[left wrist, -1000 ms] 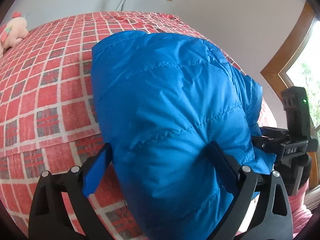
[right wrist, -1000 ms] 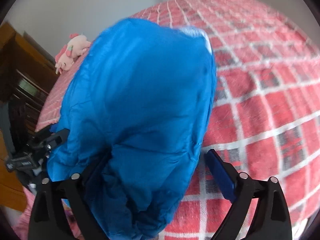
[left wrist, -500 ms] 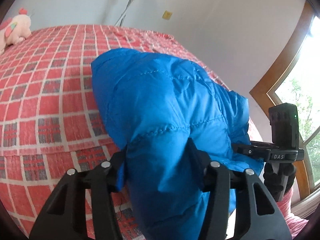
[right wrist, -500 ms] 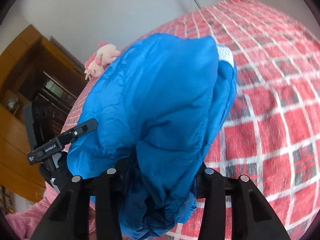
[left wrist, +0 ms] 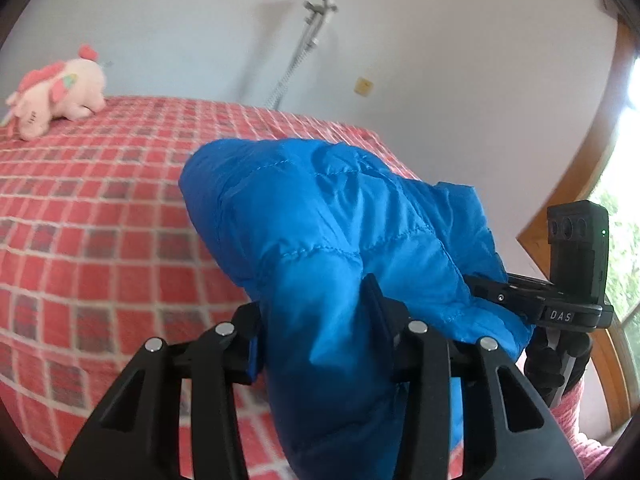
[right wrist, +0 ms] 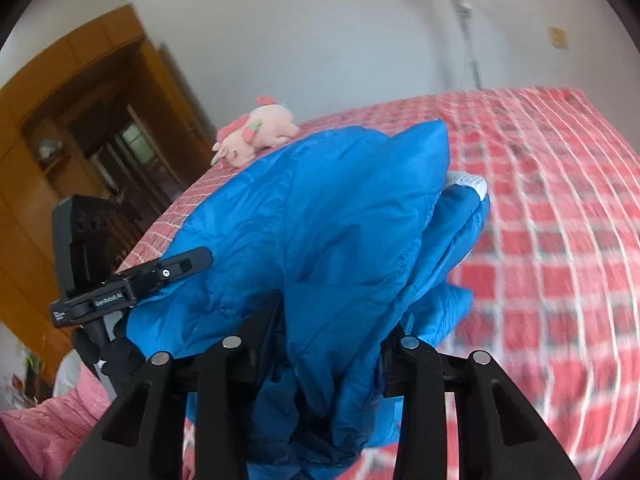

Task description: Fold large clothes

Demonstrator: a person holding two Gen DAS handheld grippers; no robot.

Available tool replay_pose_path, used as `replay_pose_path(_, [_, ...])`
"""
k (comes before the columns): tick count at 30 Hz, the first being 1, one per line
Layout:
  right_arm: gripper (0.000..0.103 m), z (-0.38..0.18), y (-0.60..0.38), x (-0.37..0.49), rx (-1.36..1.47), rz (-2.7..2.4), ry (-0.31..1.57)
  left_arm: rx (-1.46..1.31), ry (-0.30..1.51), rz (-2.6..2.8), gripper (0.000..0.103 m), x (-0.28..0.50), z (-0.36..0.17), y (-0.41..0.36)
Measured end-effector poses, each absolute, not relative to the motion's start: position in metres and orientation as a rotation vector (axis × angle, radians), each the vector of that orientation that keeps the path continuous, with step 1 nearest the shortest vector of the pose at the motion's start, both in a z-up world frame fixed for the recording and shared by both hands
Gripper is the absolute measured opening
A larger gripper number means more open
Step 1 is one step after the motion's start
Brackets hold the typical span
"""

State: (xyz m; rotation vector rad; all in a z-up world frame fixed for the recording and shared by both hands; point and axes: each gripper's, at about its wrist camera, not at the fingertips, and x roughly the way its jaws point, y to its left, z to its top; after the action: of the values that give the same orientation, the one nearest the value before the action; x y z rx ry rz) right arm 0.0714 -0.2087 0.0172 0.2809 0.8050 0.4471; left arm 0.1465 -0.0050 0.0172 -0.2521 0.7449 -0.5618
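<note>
A blue quilted puffer jacket (left wrist: pixel 328 232) is bunched and lifted off the red checked bed (left wrist: pixel 80 240). My left gripper (left wrist: pixel 316 312) has a thick fold of it between its jaws, which are closing and press into the padding. In the right wrist view the jacket (right wrist: pixel 320 220) hangs in folds, a white inner patch (right wrist: pixel 468 180) showing at its far edge. My right gripper (right wrist: pixel 334 328) is closing on another bunch of it, pads dug into the cloth. Each gripper shows in the other's view, the right gripper (left wrist: pixel 540 308) and the left gripper (right wrist: pixel 160 276), both at the jacket's near edge.
A pink plush toy (left wrist: pixel 56 100) lies at the far side of the bed (right wrist: pixel 560 240), near the white wall. A metal pole (left wrist: pixel 312 32) leans on that wall. A wooden wardrobe (right wrist: pixel 60 120) stands left, a wooden window frame (left wrist: pixel 600 160) right. Pink fabric (right wrist: pixel 40 420) shows beside the bed.
Both grippers have gone from wide open around the jacket's near edge to clamped on it. Both have risen and tilted up, lifting the jacket so more wall comes into view.
</note>
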Motion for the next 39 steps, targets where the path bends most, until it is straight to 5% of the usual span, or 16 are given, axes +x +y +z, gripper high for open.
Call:
replay_pose_path(9, [0.038,-0.010,-0.153,0.159,0.240,0.537,0.871,-0.211,0.731,-0.387,0.042,0.191,-0.005,0.054])
replay_pose_path(18, [0.050,-0.041,-0.154,0.175,0.298,0.538,0.966,-0.195,0.815,-0.365,0.059,0.202,-0.035,0.066])
replay_pose_path(21, [0.059,-0.037,-0.154,0.170,0.311,0.521,0.966,-0.202,0.826,-0.342,0.074,0.199,-0.031,0.069])
replay_pose_path(39, [0.065,-0.059,-0.179,0.134,0.338,0.404,0.993,-0.140,0.796,-0.267,0.080,0.155,-0.040,0.071])
